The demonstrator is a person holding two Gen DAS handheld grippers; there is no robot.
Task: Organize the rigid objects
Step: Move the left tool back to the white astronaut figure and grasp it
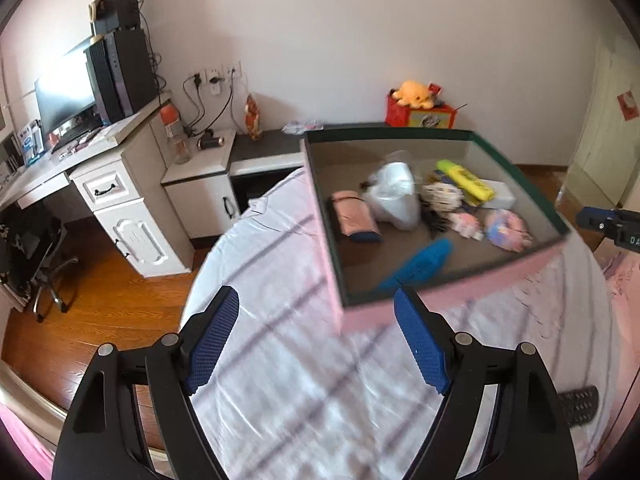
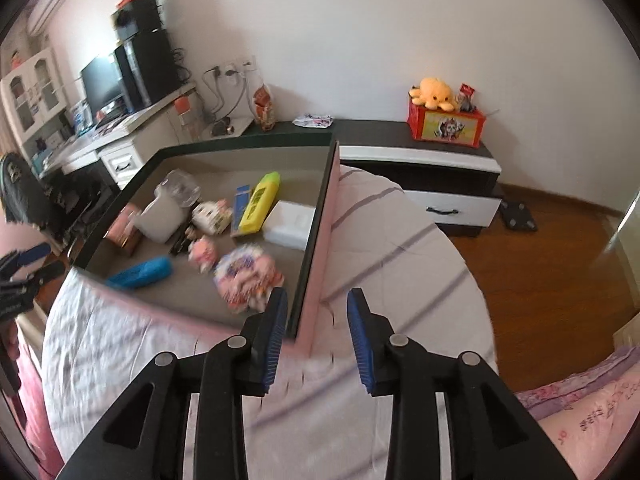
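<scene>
Box (image 1: 516, 256) on bed (image 1: 280, 360) already held the items; both hand-held grippers, left (image 1: 316, 312) and right (image 2: 318, 312), were spread, empty; little seemingly left

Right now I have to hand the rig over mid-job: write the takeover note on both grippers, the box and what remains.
Left gripper: open wide, holding nothing, above the bedsheet beside the box's near corner.
Right gripper: open, jaws astride the box's right wall without pressing on it.
Box: on the bed, containing a blue case, yellow highlighter, white box, white container, pink pouch and small toys.
Done: these items are inside.
Left: they lie jumbled; a dark ridged object lies on the sheet outside.
</scene>
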